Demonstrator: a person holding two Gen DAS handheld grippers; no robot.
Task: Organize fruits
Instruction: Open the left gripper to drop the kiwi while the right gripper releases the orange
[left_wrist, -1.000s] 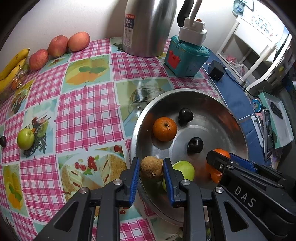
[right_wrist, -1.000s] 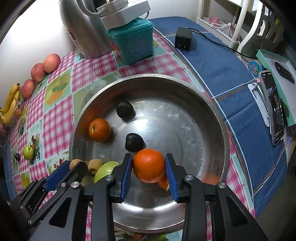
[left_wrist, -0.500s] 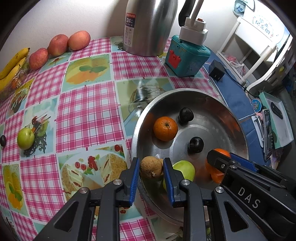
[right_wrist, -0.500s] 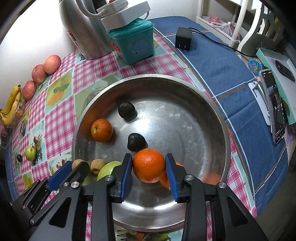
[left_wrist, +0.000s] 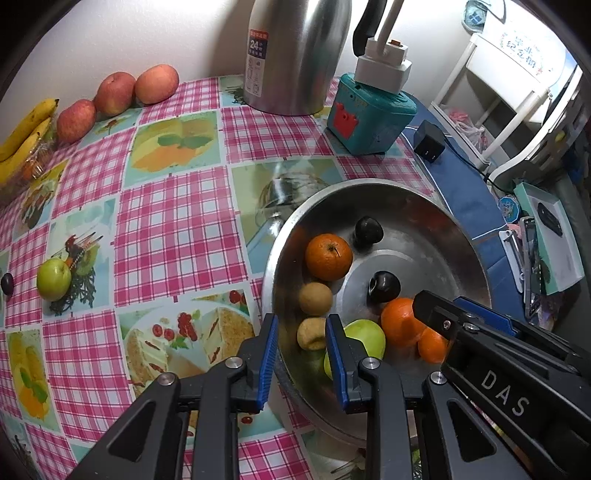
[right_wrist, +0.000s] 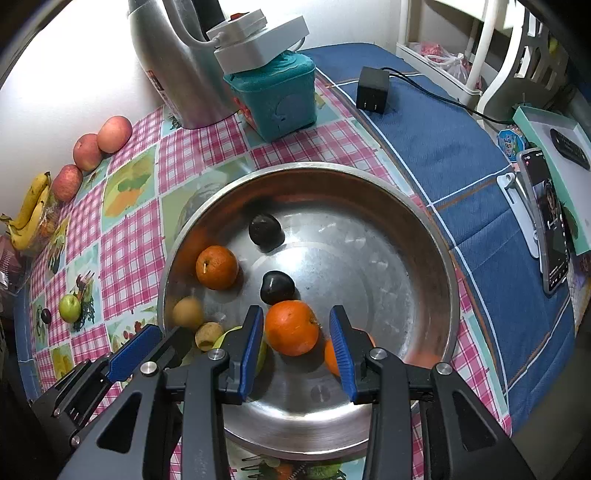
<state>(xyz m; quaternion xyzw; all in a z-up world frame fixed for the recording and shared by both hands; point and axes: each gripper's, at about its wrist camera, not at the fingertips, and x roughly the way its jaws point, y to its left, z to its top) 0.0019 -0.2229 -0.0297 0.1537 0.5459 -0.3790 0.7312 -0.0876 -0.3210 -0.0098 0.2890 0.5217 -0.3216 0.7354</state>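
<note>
Left gripper (left_wrist: 301, 319): I see its jaws a narrow gap apart and clamped on nothing. The small brown fruit (left_wrist: 315, 298) they pinched a second ago is now loose in the metal bowl (right_wrist: 306, 165), beside a second brown fruit (left_wrist: 311, 334), and it shows blurred in the right wrist view, so I judge it to be rolling. Right gripper (right_wrist: 296, 312): the jaws stand apart on either side of the orange (right_wrist: 291, 326). It filled the gap a moment earlier; now it looks smaller and lower, with bare metal showing between it and the right-hand pad, so I read it as set down on the bowl floor, not held. It lies near a dark plum (right_wrist: 277, 287) and a smaller orange (left_wrist: 432, 345). Also in the bowl: a green apple (left_wrist: 364, 338), another orange (right_wrist: 217, 267) and a second plum (right_wrist: 264, 230). Out on the checked tablecloth (left_wrist: 177, 229) lie a green apple (left_wrist: 53, 278), a small dark fruit (left_wrist: 7, 282), three red apples (left_wrist: 114, 92) and bananas (left_wrist: 26, 129). Both deliveries look complete to me. I judge the next step to be fetching the fruit outside the bowl.
</note>
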